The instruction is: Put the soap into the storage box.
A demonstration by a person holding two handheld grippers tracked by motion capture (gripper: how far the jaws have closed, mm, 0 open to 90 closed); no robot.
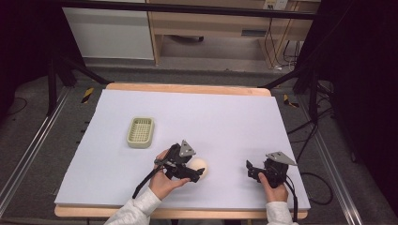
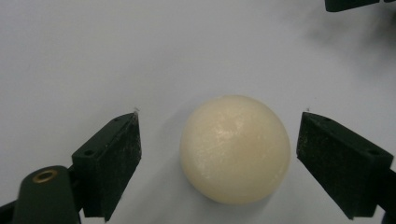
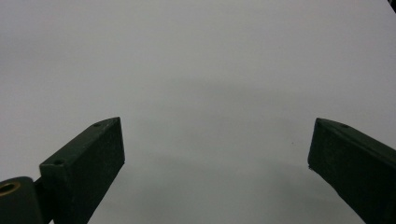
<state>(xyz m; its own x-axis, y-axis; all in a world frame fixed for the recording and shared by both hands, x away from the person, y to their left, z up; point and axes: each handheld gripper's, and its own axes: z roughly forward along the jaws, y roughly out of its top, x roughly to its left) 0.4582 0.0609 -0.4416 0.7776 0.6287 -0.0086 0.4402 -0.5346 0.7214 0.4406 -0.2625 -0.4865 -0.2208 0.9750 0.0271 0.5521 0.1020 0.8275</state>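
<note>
The cream ball (image 2: 235,149) rests on the white table cover (image 1: 225,122) near the front edge, between the jaws of the left gripper (image 2: 219,154) — released, with a gap on each side. To its right, well apart, the right gripper (image 3: 217,163) gapes wide over bare cover. A pale green basket (image 1: 141,132) sits farther back at left.

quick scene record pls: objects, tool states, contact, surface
surface: white sheet over a wooden table
ball: cream ball on the sheet, between the left tool's jaws
left tool: open, gaps on both sides of the ball, no contact
right tool: open, nothing between its jaws, bare sheet ahead
basket: pale green basket far left of the ball, nothing visible inside
hands: both hold their tools near the front edge
</note>
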